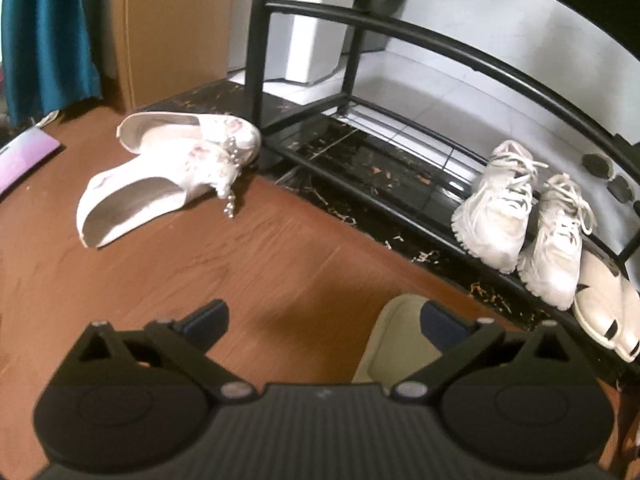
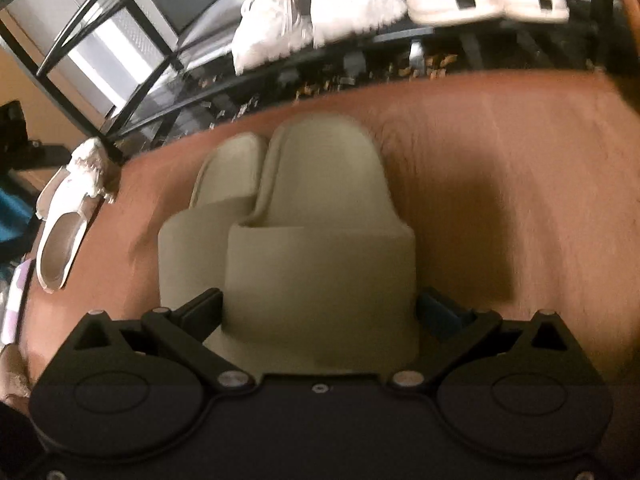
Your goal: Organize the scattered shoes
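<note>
left gripper (image 1: 324, 320): my jaws wide open over floor (image 1: 256, 264), nothing between.
right gripper (image 2: 320, 308): my jaws straddle beige slippers (image 2: 320, 208), grip unclear.

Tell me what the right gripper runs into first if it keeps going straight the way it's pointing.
Most likely the near beige slipper. The right gripper points down at it with a finger on either side of its strap end; whether the pads press it is unclear. The second beige slipper lies just to its left on the wooden floor.
</note>
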The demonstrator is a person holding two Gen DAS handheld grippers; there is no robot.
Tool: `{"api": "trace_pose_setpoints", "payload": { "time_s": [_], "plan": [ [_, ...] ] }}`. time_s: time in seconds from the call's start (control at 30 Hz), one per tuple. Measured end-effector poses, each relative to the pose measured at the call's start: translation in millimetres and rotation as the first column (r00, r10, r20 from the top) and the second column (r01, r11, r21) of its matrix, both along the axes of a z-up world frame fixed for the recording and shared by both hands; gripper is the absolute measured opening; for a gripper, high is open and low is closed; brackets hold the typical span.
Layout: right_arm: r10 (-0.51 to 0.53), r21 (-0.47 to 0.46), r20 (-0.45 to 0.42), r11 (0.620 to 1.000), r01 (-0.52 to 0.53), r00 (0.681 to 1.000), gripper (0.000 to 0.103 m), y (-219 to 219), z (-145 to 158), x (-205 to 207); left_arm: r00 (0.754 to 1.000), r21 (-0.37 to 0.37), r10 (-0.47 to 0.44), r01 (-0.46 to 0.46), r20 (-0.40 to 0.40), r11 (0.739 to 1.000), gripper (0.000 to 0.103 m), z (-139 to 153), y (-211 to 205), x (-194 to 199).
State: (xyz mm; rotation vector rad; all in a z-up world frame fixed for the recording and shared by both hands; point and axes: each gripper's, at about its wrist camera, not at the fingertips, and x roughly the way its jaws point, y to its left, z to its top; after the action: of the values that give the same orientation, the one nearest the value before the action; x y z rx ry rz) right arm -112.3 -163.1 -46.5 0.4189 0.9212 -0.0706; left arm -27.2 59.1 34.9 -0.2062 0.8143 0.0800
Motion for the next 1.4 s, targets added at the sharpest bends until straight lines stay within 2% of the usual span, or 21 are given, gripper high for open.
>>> {"api": "trace_pose_setpoints", "payload": {
  "time_s": [0.17,0.23,0.3,0.43,0.5,0.53,0.6,0.63,0.7,0.83,0.87,0.97,1.1,1.2,1.4],
  "plan": [
    [-0.028,-0.112,0.072,0.993,0.036,0.997,0.1,3.6,13.4,-4.8,1.0,0.028,-0.008,0.007,0.02,1.0,0.102,1.1,-4.7,0.9],
    [-0.039,-0.225,0.117,0.972,0.065,0.992,0.1,5.5,22.4,-0.5,1.0,0.05,-0.022,0.022,0.008,0.999,0.102,-1.2,-8.7,3.2],
    [-0.025,-0.275,0.098,0.96,0.051,0.995,0.1,6.0,18.6,10.8,0.999,0.072,-0.032,0.032,-0.004,0.997,0.102,-3.9,-12.4,4.8],
    [-0.039,-0.245,0.035,0.968,0.047,0.999,0.103,5.5,-5.1,34.2,1.0,0.101,-0.019,0.021,-0.019,0.995,0.102,-9.4,-14.2,8.7],
    [-0.021,-0.262,0.032,0.965,0.029,0.999,0.103,11.5,-12.2,37.0,0.999,0.106,-0.005,0.009,-0.034,0.994,0.102,-12.7,-12.9,11.6],
    [0.007,-0.28,0.046,0.96,0.006,0.999,0.103,16.5,-12.0,36.3,0.999,0.106,0.001,0.003,-0.039,0.994,0.102,-13.9,-12.2,12.5],
    [0.041,-0.29,0.126,0.957,-0.003,0.991,0.103,21.4,-3.8,24.8,0.999,0.106,0.016,-0.011,-0.05,0.994,0.102,-16.1,-10.4,14.4],
    [0.054,-0.306,0.185,0.952,0.005,0.981,0.103,23.3,2.0,13.9,0.998,0.104,0.022,-0.017,-0.051,0.994,0.102,-16.4,-9.7,14.8],
    [0.032,-0.34,0.238,0.939,0.053,0.971,0.103,26.1,8.5,-5.9,0.998,0.097,0.032,-0.027,-0.052,0.995,0.102,-16.8,-8.3,15.6],
    [-0.026,-0.29,0.213,0.953,0.089,0.977,0.103,34.0,8.9,-38.0,0.997,0.079,0.041,-0.036,-0.061,0.996,0.102,-16.5,-5.6,15.5],
    [-0.024,-0.279,0.203,0.957,0.081,0.979,0.103,37.2,7.0,-43.8,0.997,0.075,0.043,-0.038,-0.063,0.996,0.102,-16.1,-4.8,15.0],
    [0.058,-0.326,0.191,0.945,0.007,0.98,0.099,52.2,5.5,-43.4,0.997,0.06,0.048,-0.044,-0.064,0.997,0.102,-13.5,-2.3,13.2],
    [0.136,-0.302,0.163,0.95,-0.082,0.977,0.095,60.0,1.2,-37.0,0.996,0.058,0.06,-0.056,-0.068,0.997,0.102,-13.5,1.3,13.2],
    [0.199,-0.33,0.126,0.932,-0.148,0.972,0.097,70.3,-1.4,-33.4,0.994,0.047,0.067,-0.063,-0.091,0.997,0.102,-16.8,2.8,16.0],
    [0.302,-0.344,0.086,0.903,-0.256,0.949,0.09,82.1,0.2,-33.4,0.993,0.048,0.053,-0.048,-0.107,0.998,0.102,-19.7,-0.3,18.8]
  ]
}}
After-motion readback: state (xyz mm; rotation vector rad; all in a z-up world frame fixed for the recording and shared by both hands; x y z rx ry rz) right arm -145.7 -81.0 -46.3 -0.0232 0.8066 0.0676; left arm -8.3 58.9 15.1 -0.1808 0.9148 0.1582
